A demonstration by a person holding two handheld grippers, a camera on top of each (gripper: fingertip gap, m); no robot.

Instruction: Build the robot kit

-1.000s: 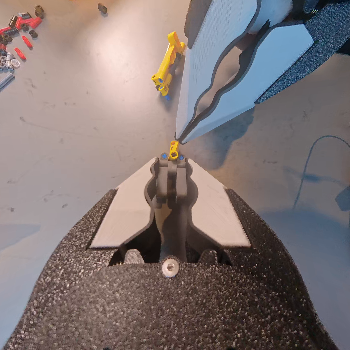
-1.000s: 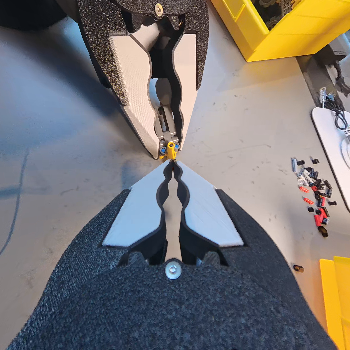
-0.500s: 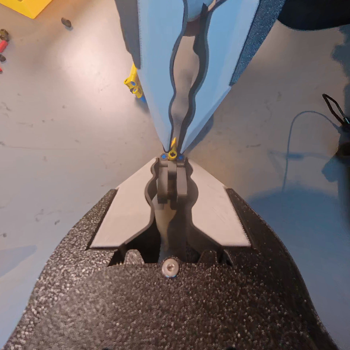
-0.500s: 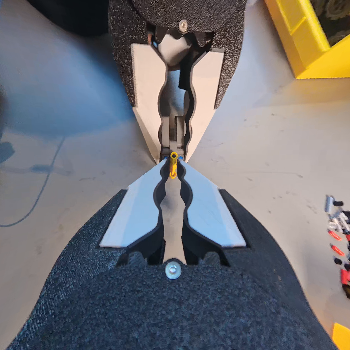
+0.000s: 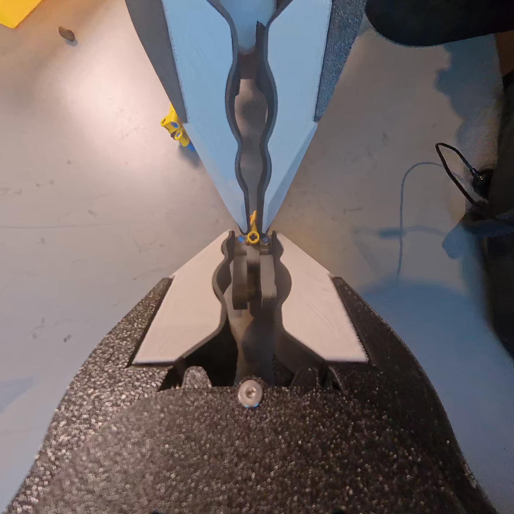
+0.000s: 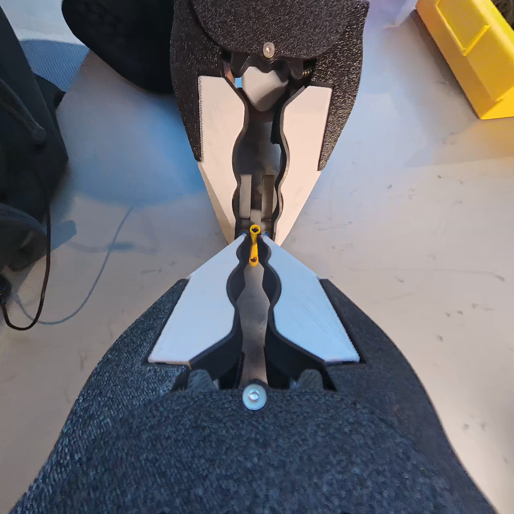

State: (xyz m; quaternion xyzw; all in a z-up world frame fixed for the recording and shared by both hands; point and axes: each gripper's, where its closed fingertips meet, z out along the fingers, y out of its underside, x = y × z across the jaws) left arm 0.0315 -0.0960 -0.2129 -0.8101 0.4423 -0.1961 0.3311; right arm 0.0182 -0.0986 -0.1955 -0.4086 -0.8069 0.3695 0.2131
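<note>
My left gripper (image 5: 252, 236) is shut on a grey beam assembly (image 5: 253, 267) with blue pins at its front end. A small yellow connector (image 5: 253, 237) sits on that front end, between the pins. My right gripper (image 6: 253, 236) faces the left one tip to tip and is shut on the yellow connector (image 6: 253, 249), which lies along the gap between its fingers. In the right wrist view the left gripper (image 6: 254, 235) comes in from the top with the grey assembly (image 6: 257, 194) in it. In the left wrist view the right gripper (image 5: 254, 229) comes down from the top. Both are above the grey table.
A yellow beam assembly (image 5: 175, 130) lies on the table, partly hidden behind the right gripper. A small dark piece (image 5: 66, 33) lies at the far left. A yellow bin (image 6: 472, 55) stands at the upper right. A black cable (image 6: 41, 278) and dark fabric (image 6: 125, 41) are on the left. The tips of both grippers are at nearly the same place. Left tips and right tips are each some 25 cm from the small dark piece (image 5: 66, 33).
The right gripper has swung round to face the left one head-on. The yellow connector has gone from upright to lying between the right fingers. The left gripper keeps its hold.
</note>
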